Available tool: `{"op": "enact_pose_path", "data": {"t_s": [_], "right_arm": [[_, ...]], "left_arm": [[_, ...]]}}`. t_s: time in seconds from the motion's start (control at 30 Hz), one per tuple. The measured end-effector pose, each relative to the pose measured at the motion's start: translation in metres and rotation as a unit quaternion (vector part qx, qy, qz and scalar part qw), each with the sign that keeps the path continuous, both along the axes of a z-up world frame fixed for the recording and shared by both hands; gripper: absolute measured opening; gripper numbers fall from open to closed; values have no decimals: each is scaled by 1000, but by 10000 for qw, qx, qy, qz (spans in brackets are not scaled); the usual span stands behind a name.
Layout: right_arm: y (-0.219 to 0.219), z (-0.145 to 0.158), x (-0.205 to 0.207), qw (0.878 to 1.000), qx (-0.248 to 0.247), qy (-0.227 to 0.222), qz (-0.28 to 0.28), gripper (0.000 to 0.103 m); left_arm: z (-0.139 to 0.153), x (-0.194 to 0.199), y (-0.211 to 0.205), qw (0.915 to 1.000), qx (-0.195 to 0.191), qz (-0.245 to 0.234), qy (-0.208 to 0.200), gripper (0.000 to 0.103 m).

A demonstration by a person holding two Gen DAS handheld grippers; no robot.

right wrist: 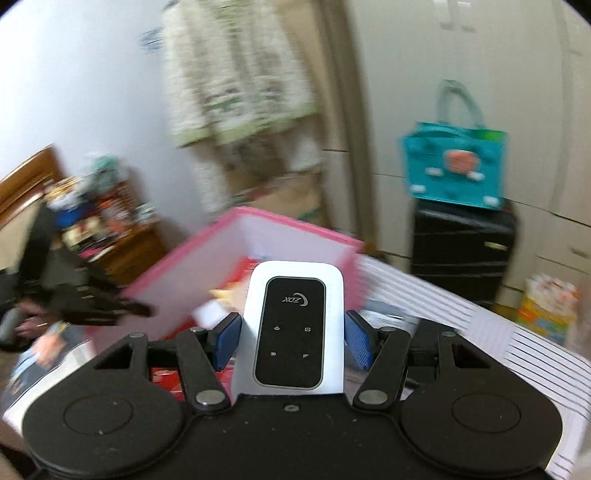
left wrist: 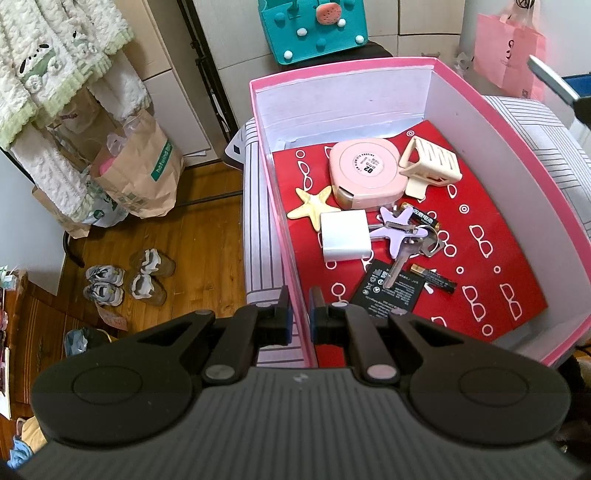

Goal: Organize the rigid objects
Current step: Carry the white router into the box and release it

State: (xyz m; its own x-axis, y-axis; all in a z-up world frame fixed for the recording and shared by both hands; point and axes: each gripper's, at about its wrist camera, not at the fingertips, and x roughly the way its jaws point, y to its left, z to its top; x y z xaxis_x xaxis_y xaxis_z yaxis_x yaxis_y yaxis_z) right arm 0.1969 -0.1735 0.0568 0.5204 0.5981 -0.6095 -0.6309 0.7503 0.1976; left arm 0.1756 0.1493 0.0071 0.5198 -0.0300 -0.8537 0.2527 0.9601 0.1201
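A pink box (left wrist: 343, 99) with a red patterned liner (left wrist: 480, 258) stands on a striped cloth. My left gripper (left wrist: 300, 314) is shut on the box's near left wall, one finger on each side of it. Inside lie a pink case (left wrist: 364, 173), a cream rack (left wrist: 430, 164), a yellow starfish (left wrist: 312, 206), a white charger (left wrist: 343, 240), a purple starfish with keys (left wrist: 397, 229), batteries (left wrist: 434, 278) and a black card (left wrist: 384, 291). My right gripper (right wrist: 293, 339) is shut on a white pocket router (right wrist: 293, 295) with a black panel. It holds the router above the blurred pink box (right wrist: 258, 225).
The striped cloth (left wrist: 546, 147) covers the surface under the box. A teal felt bag (left wrist: 314, 29) sits on a black case (right wrist: 461, 240) behind it, and a pink bag (left wrist: 509, 55) hangs at the back right. Paper bags (left wrist: 144, 170) and shoes (left wrist: 129, 280) are on the wooden floor to the left.
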Motion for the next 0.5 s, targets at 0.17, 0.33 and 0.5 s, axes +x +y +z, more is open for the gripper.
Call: {"op": "enact_pose_path", "data": {"t_s": [0.17, 0.33, 0.5], "right_arm": [[49, 0, -2, 9966, -273, 57, 773, 66], [96, -10, 4, 9869, -985, 35, 1276, 66], [123, -28, 11, 9727, -1506, 179, 1756, 66]], "left_arm": [[0, -1, 1, 10000, -23, -5, -12, 7], [0, -1, 1, 10000, -41, -11, -8, 7], [0, -1, 2, 10000, -42, -20, 1, 7]]}}
